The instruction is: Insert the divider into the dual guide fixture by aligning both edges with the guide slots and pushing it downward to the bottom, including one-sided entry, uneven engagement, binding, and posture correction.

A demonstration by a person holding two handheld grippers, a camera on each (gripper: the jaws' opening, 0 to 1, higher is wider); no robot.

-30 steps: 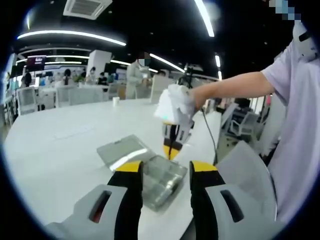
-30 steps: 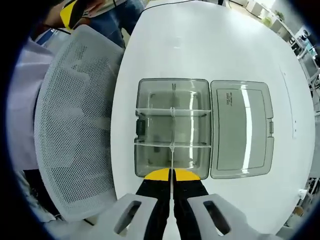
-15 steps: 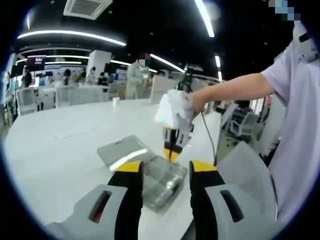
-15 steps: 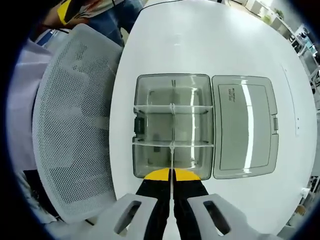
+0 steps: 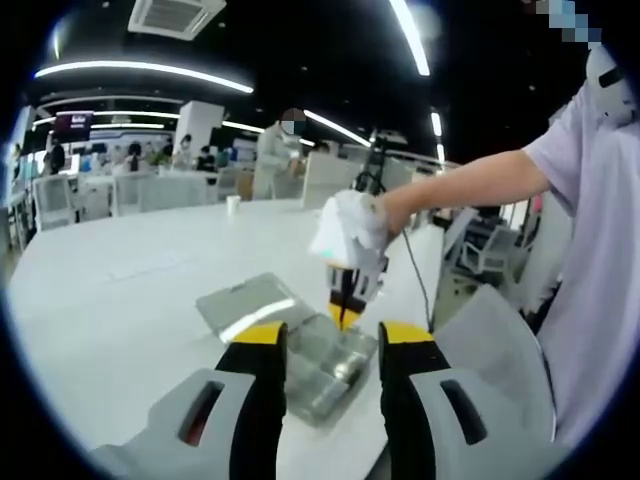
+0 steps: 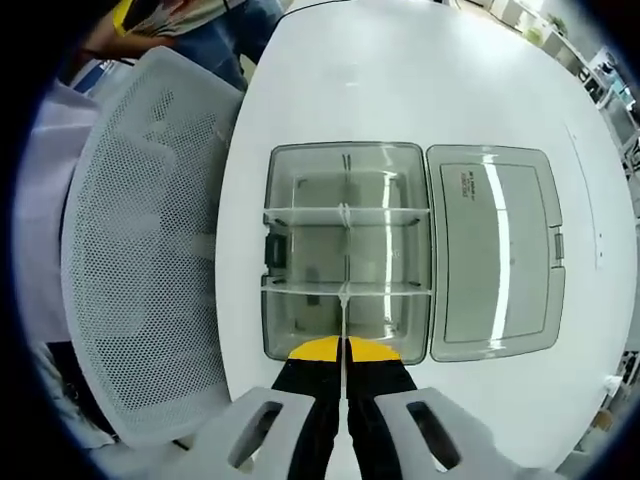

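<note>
Box [image 6: 345, 250]: clear smoky plastic, glossy, w/ thin see-through partitions. Its lid [image 6: 495, 250] at 3 o'clock: same plastic, shiny, a bright light streak down it. Divider [image 6: 343, 330]: thin clear sheet, edge-on. Table [image 6: 420, 90]: smooth white, slight sheen. Chair [image 6: 140, 250] at 9 o'clock: white perforated mesh, matt. Right gripper [image 6: 343, 375]: matt black jaws, yellow tips, pale grey plastic shell; left gripper [image 5: 332, 350] same. Sleeve [image 5: 590, 140]: soft pale cloth.

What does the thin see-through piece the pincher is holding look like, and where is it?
Find the white table, then the clear box on it, beside its flat open lid. The divider is a thin clear strip pinched edge-on in the right gripper, running lengthwise down the box's middle. Unlike the two cross walls, it is the only piece being held.
</note>
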